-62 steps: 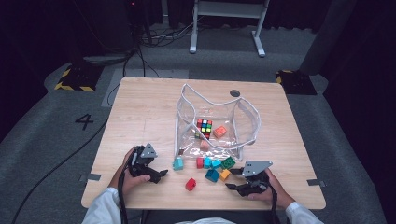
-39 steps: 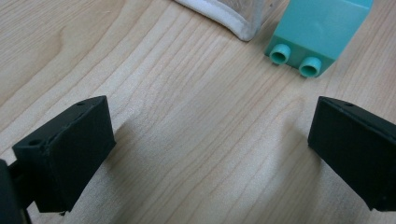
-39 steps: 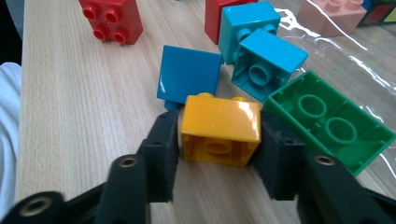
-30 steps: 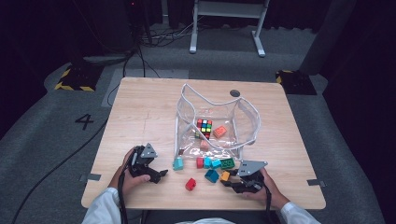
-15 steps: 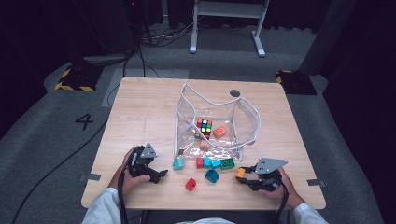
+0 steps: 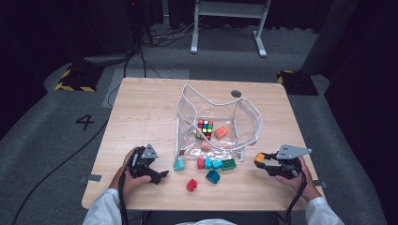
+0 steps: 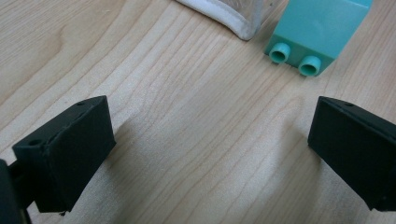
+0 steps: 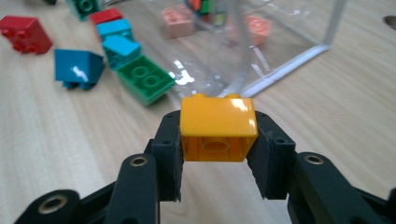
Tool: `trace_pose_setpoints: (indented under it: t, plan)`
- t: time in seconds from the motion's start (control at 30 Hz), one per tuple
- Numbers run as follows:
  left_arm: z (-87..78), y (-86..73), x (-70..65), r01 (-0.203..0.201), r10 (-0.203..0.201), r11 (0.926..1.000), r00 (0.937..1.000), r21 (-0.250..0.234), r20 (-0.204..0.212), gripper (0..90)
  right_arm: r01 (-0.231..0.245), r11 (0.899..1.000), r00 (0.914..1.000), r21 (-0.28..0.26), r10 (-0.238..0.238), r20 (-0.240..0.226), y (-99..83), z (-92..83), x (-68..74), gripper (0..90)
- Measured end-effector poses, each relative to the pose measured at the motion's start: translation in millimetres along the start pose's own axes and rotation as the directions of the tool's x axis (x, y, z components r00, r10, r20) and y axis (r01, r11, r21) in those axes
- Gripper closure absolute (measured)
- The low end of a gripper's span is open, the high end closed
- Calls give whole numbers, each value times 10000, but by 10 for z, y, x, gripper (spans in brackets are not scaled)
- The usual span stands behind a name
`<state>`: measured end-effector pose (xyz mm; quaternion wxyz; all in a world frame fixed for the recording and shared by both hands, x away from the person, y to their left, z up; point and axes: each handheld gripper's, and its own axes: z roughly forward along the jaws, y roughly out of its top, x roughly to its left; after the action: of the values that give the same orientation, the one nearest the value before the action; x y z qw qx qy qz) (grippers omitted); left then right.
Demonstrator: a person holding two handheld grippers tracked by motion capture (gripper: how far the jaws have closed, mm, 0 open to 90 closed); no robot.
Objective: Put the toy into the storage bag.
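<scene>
My right gripper [image 8: 218, 140] is shut on an orange brick [image 8: 218, 125], held off the table to the right of the clear plastic bag [image 6: 244, 126]; from above the orange brick [image 6: 259, 158] sits at the tip of the right gripper [image 6: 264, 161]. My left gripper [image 6: 162, 174] rests at the table's near left with its jaws wide open over bare wood, and the left gripper [image 7: 205, 149] holds nothing. A teal brick [image 7: 317, 32] lies just beyond it, studs toward the camera; the same teal brick [image 6: 179, 164] lies by the bag's near left corner.
Loose bricks lie before the bag: red [image 6: 191, 184], blue [image 6: 212, 176], green [image 6: 228, 164], cyan [image 6: 216, 164] and another red [image 6: 201, 162]. Inside the bag are a puzzle cube [image 6: 205, 127] and salmon bricks [image 6: 220, 132]. A dark hole [image 6: 236, 93] marks the far table.
My right gripper, carrying the orange brick, has moved right and lifted away from the brick cluster. The left gripper has stayed put.
</scene>
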<state>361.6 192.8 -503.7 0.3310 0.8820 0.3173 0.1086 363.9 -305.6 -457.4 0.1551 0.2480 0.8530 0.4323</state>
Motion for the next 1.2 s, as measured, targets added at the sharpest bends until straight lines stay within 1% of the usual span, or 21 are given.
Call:
trace_pose_setpoints:
  t: [0.03, 0.07, 0.1, 0.13, 0.17, 0.3, 0.37, 0.4, 0.57, 0.67, 0.77, 0.8, 0.83, 0.87, 0.9, 1.0, 1.03, 1.1, 1.17, 1.2]
  plan:
    - [0, -1, -4, 64, -64, 10000, 10000, 18, 34, 4, -37, 10000, 9997, 25, 37, 259, 20, -26, -78, 590]
    - [1, -1, -3, 48, -48, 10000, 10000, 9, 25, 4, -117, 9999, 9993, -34, 118, 352, 30, -40, -129, 590]
    - [1, -1, -3, 51, -51, 10000, 10000, 8, 25, 4, -117, 9999, 9993, -34, 118, 352, 30, -40, -129, 590]
    - [1, -1, -3, 50, -50, 10000, 10000, 11, 24, 4, -320, 9993, 9984, -195, 328, 463, 55, -70, -223, 590]
    - [1, -1, -3, 49, -49, 10000, 10000, 9, 27, 4, -373, 9990, 9977, -233, 385, 551, 71, -86, -260, 590]
    - [1, -1, -3, 53, -53, 10000, 10000, 8, 26, 4, -368, 9988, 9960, -329, 393, 808, 131, -132, -349, 590]
    - [1, -1, -3, 49, -49, 10000, 10000, 11, 24, 4, -297, 9986, 9944, -449, 341, 1000, 215, -184, -427, 590]
    - [1, -1, -3, 46, -46, 10000, 10000, 12, 26, 4, -297, 9986, 9944, -449, 341, 1000, 215, -184, -427, 590]
    - [1, -1, -2, 43, -43, 10000, 10000, 13, 28, 4, -341, 9969, 9908, -712, 431, 1286, 397, -257, -551, 590]
    - [0, 0, -3, 53, -53, 10000, 10000, 16, 27, 4, -305, 9963, 9888, -803, 418, 1432, 532, -303, -620, 589]
    - [1, -1, -5, 81, -81, 10000, 9999, 23, 59, 4, -279, 9952, 9883, -942, 416, 1465, 669, -357, -685, 589]
    - [5, 0, -7, 120, -120, 9999, 9998, 7, 130, 4, -136, 9958, 9861, -900, 283, 1635, 768, -400, -711, 590]
    - [6, 1, -5, 99, -99, 10000, 9999, -4, 114, 4, -136, 9958, 9861, -900, 283, 1635, 768, -400, -711, 590]
    - [5, 2, -3, 90, -91, 10000, 9999, 23, 79, 4, -87, 9953, 9861, -964, 246, 1646, 818, -427, -729, 590]
    - [4, 2, -3, 85, -85, 10000, 9999, 37, 78, 4, -135, 9943, 9867, -1054, 303, 1597, 868, -445, -743, 590]
    - [6, 2, -4, 95, -96, 10000, 9999, 15, 98, 4, -50, 9936, 9854, -1129, 241, 1688, 1013, -491, -782, 590]
    - [6, 2, -4, 90, -90, 10000, 9999, 18, 91, 4, 2, 9930, 9869, -1183, 189, 1605, 1057, -503, -796, 590]
    - [5, 2, -3, 90, -90, 10000, 9999, 23, 78, 4, 79, 9929, 9858, -1189, 122, 1673, 1146, -507, -795, 590]
    - [5, 2, -3, 88, -88, 10000, 9999, 23, 78, 4, 78, 9927, 9866, -1203, 120, 1628, 1225, -502, -797, 590]
    - [6, 2, -4, 93, -93, 10000, 9999, 14, 94, 4, 180, 9925, 9864, -1208, 21, 1642, 1265, -493, -803, 590]
